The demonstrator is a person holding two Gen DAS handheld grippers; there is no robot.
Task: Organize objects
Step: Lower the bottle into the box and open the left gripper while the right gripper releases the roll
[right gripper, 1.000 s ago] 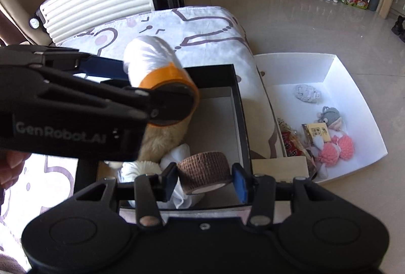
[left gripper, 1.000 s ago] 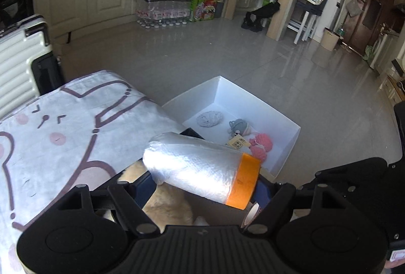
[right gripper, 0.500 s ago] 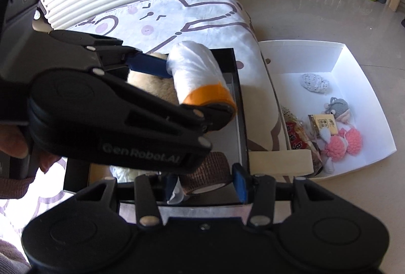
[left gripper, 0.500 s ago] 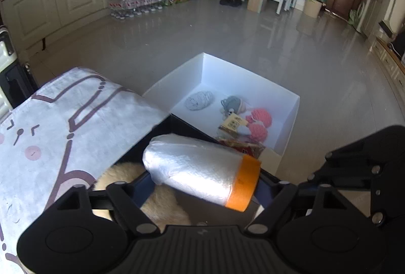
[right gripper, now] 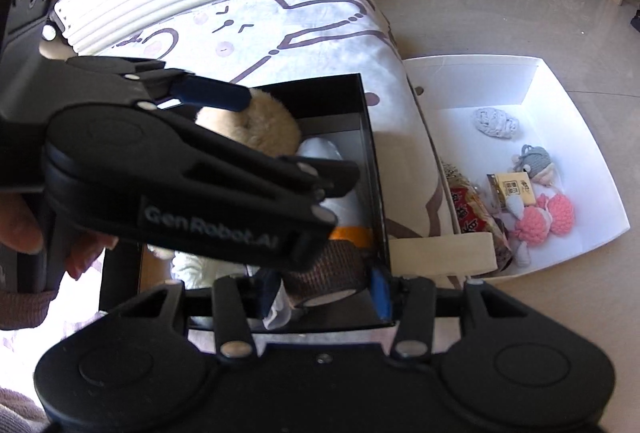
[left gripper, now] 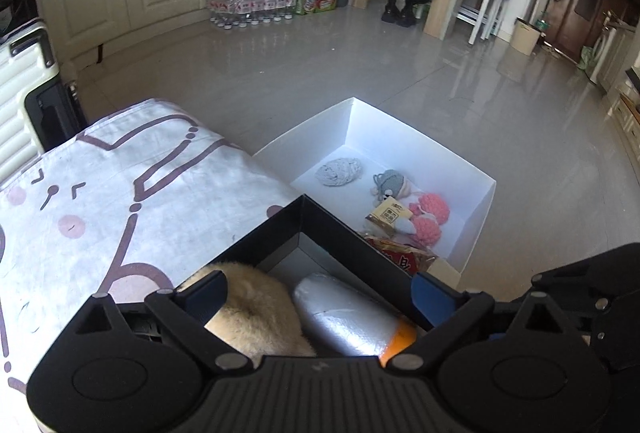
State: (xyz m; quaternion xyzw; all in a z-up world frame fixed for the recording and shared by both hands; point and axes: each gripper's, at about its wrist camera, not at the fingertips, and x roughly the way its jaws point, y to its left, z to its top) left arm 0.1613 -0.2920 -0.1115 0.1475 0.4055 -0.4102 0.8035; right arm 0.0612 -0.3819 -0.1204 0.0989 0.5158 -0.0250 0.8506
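Observation:
A white plastic-bag roll with an orange band point(left gripper: 344, 317) lies in the black box point(left gripper: 320, 217) beside a beige fluffy toy point(left gripper: 256, 313). My left gripper point(left gripper: 320, 293) hovers just over them, its jaws opening wide, and neither pad touches the roll. In the right wrist view the left gripper point(right gripper: 302, 137) crosses above the box point(right gripper: 372, 161), hiding most of the roll point(right gripper: 320, 149) and part of the fluffy toy point(right gripper: 256, 125). My right gripper point(right gripper: 326, 281) is shut on a brown bandage roll point(right gripper: 332, 265) at the box's near end.
The black box sits on a cartoon-print cloth point(left gripper: 120, 185). A white box point(left gripper: 400, 137) on the floor to the right holds several small knitted toys and a snack packet. A white suitcase point(right gripper: 160, 1) stands behind. A person's hand point(right gripper: 20, 229) grips the left tool.
The left jaws have spread and the bag roll has dropped from between them into the black box. The right gripper has kept its hold on the brown roll.

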